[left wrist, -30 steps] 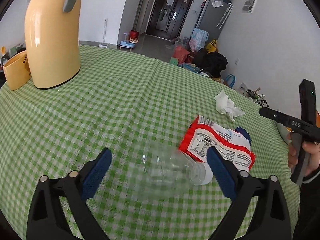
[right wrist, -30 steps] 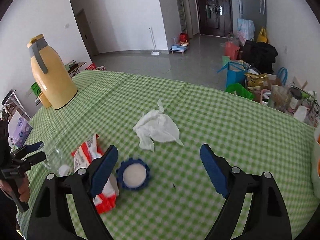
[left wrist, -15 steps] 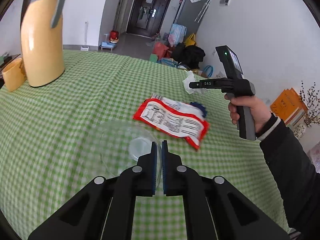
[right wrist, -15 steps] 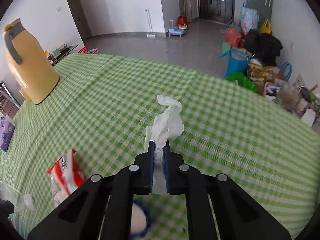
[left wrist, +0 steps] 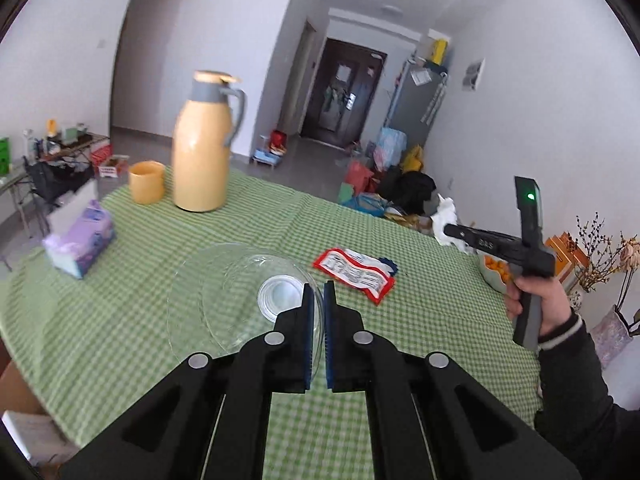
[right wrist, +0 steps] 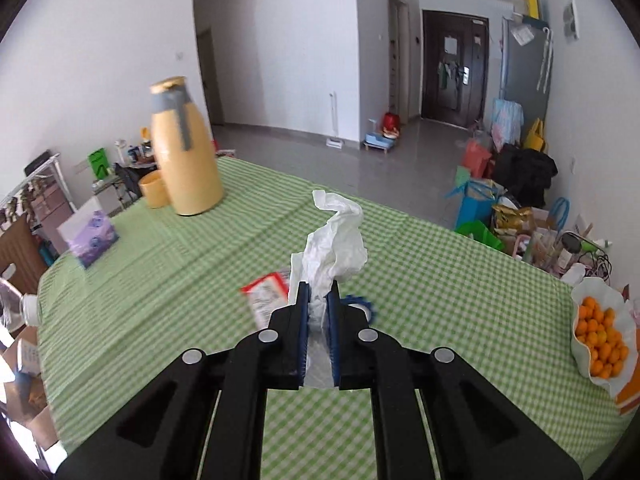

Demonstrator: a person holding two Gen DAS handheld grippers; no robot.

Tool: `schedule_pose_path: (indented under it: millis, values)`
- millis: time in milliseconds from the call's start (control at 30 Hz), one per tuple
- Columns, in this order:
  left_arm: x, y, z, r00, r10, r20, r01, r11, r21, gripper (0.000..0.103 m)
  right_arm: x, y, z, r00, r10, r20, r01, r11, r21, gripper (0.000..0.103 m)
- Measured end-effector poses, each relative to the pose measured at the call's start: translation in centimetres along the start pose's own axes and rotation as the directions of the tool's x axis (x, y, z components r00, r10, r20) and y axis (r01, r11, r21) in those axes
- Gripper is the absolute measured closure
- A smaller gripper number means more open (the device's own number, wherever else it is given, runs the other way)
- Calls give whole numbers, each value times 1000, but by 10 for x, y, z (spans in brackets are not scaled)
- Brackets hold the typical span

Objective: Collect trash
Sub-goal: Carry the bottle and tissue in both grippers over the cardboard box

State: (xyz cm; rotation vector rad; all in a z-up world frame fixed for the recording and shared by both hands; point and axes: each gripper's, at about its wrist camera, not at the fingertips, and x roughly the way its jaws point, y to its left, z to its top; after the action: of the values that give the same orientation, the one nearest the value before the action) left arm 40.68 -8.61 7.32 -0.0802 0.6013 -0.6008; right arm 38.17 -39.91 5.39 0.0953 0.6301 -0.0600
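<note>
In the left wrist view my left gripper (left wrist: 319,292) is shut on a crushed clear plastic bottle (left wrist: 240,296), seen end-on with its white cap toward me, held above the green checked table (left wrist: 160,360). In the right wrist view my right gripper (right wrist: 319,300) is shut on a crumpled white tissue (right wrist: 336,240) that sticks up past the pads. A red snack wrapper (left wrist: 354,274) and a blue-rimmed lid (right wrist: 362,308) lie on the cloth below. A hand holds the right gripper (left wrist: 450,232) at the right, with the tissue (left wrist: 446,210) at its tip.
A yellow thermos jug (left wrist: 204,148) and a yellow cup (left wrist: 147,182) stand at the far side, with a purple tissue box (left wrist: 80,240) to their left. A white bowl of small oranges (right wrist: 600,332) sits at the right edge. Bags clutter the floor beyond the table.
Both grippers went from open to shut, the left on the bottle and the right on the tissue. Both then rose and pulled back from the table with their loads.
</note>
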Motion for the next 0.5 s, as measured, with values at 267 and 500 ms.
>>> schedule_pose_path:
  millis: [267,500]
  values:
    - [-113,24,-25,948,265,176,-265,964,-24,101,-70,108,-34,986,128,106,-111,982,-153,94]
    - [-203,75,-53,841,488,234,-465,873,-147,101,-84,233,-52,936,344,76,-305,898,-317,94]
